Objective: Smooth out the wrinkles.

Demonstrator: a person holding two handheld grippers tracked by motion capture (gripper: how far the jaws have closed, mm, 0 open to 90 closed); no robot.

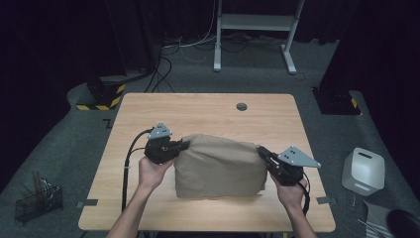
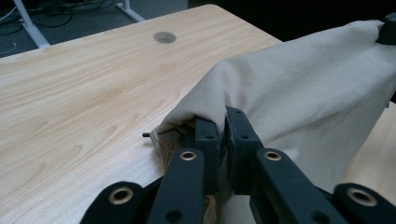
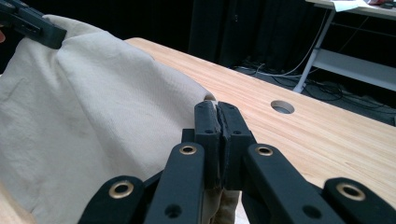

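Both of the person's forearms are bare, with no sleeve to be seen. The left gripper (image 1: 184, 144) is black, a pale grey three-cornered plate sits on top of it, and a black cable trails off its body. The right gripper (image 1: 260, 150) has the same black body, grey plate and black cable. Seen along them, the jaws are matte black linked bars with brass-ringed rivet holes and small dark screw holes.
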